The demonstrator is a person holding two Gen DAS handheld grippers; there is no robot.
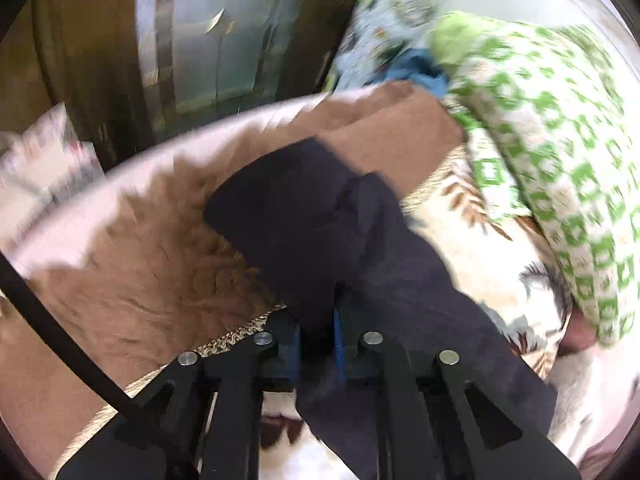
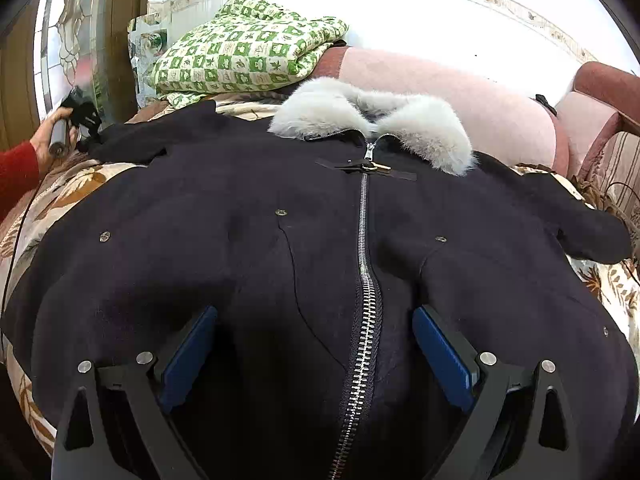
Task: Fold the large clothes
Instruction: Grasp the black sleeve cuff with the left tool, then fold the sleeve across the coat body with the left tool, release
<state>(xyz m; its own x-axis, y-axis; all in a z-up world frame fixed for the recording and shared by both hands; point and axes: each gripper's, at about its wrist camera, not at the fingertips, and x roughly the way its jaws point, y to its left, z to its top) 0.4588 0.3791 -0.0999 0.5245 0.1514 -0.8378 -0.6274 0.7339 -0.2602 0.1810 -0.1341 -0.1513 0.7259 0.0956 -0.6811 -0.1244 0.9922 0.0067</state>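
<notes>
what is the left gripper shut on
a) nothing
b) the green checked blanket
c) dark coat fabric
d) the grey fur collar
c: the left gripper has its blue fingers pinched together on a fold of the dark coat.

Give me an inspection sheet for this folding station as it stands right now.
Surface: leaf-print bedspread under the work.
Job's things: dark navy coat lies front up, zipped, grey fur collar at the far end; one sleeve is lifted.
Clutter: green-checked folded blanket beyond the coat, pink cushion beside it.
Grippers: left hand-held gripper shut on the sleeve; right hand-held gripper open, its jaws astride the zipper, pads not pressing.
Cables: black cable runs beside the left hand-held gripper.
Surroundings: wooden door with patterned glass, pale wall; left view is blurred.
</notes>
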